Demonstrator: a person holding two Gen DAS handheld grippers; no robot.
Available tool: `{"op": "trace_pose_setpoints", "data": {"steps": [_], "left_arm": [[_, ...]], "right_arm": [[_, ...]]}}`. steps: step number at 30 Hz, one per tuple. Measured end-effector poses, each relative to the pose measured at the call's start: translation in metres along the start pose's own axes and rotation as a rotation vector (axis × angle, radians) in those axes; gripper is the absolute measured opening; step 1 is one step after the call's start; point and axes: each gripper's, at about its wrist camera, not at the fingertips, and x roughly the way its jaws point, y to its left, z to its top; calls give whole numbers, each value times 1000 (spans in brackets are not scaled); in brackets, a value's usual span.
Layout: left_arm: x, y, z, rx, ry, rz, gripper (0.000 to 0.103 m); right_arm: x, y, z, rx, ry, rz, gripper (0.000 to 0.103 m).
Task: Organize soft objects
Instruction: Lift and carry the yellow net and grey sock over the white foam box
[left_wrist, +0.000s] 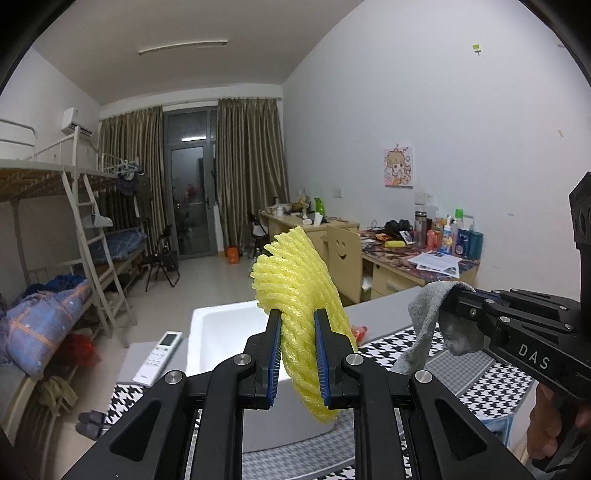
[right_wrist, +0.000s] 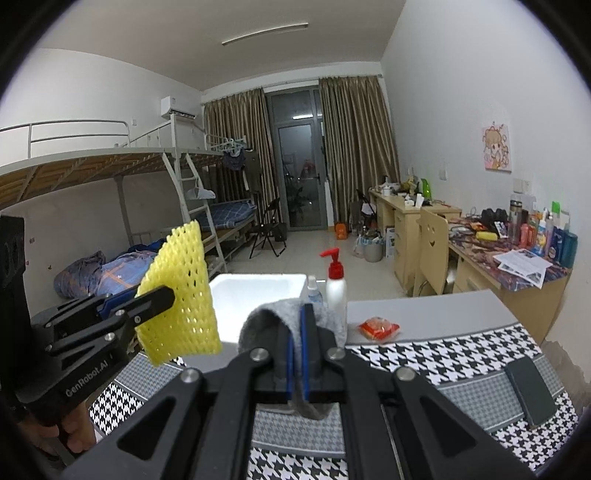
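Left wrist view: 2 grippers, each clamped on 1 soft item.
Left gripper (left_wrist: 298, 356) pinches yellow foam net (left_wrist: 295, 280) above white box (left_wrist: 221, 332); right gripper (right_wrist: 298, 354) grips grey cloth (right_wrist: 266, 317) beside it.

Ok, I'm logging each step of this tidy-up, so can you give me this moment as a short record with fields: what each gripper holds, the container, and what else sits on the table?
left gripper: shut on yellow foam net, held up off the table
right gripper: shut on grey cloth, draped over its fingers
container: white box, open top, nothing visible inside, beyond both grippers
table cover: houndstooth mat
other items: pump bottle beside the box; orange packet; dark phone; remote control
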Motion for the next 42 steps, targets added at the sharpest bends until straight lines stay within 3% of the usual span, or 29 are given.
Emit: {"op": "trace_pose_setpoints", "data": {"steps": [11, 42], "left_arm": [[18, 19, 8, -30, 13, 89, 18], [74, 47, 9, -99, 105, 150, 18]], "right_arm": [[17, 7, 19, -33, -11, 2, 6], [70, 27, 43, -69, 17, -6, 6]]}}
